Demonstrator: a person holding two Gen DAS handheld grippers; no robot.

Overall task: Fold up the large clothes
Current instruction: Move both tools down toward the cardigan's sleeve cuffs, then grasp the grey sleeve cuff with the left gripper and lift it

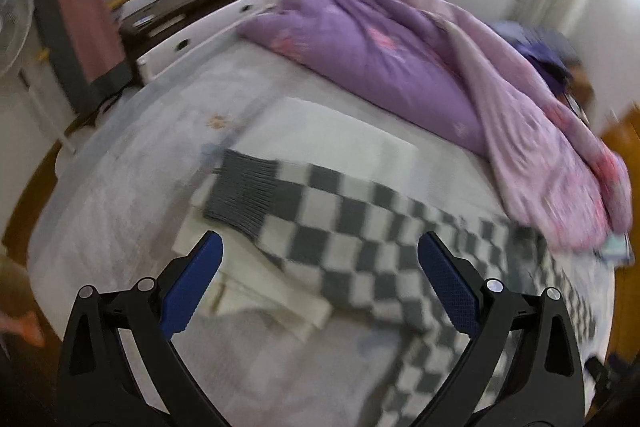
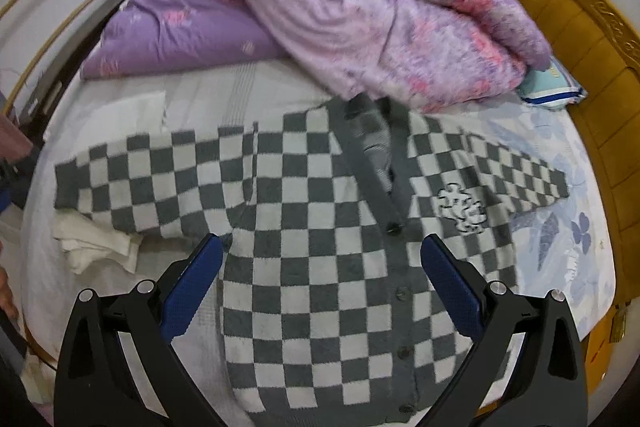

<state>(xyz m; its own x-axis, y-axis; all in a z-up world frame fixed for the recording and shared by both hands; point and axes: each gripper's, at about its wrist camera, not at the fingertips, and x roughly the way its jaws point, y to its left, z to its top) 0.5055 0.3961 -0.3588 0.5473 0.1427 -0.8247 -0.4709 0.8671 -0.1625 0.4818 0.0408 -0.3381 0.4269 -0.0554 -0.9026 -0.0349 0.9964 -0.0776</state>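
- Left tool (image 1: pixel 320 251): released, jaws wide apart, nothing between them, hovering above the bed (image 1: pixel 132 163).
- Right tool (image 2: pixel 322 253): also released, wide open, holding nothing, hanging over the cardigan's body.
- Checkered cardigan (image 2: pixel 316 227): grey and white squares, spread flat face-up on the bed, both sleeves stretched out sideways, button placket running away from the right tool, just right of its centre line.
- From the left tool, one sleeve with its grey ribbed cuff (image 1: pixel 244 191) lies just ahead, slanting from far left to near right between the fingers; view is motion-blurred.
- White folded cloth (image 1: pixel 256 275) sits under that sleeve, right ahead of the left tool's left finger (image 1: pixel 192 287); in the right view it peeks out left of the tool.
- Purple quilt (image 2: pixel 180 27) and pink floral blanket (image 2: pixel 400 35) heaped far ahead of the right tool; the blanket edge touches the cardigan collar.
- Wooden headboard (image 2: pixel 580 75) far right of the right tool, blue-trimmed pillow (image 2: pixel 552 87) beside it.
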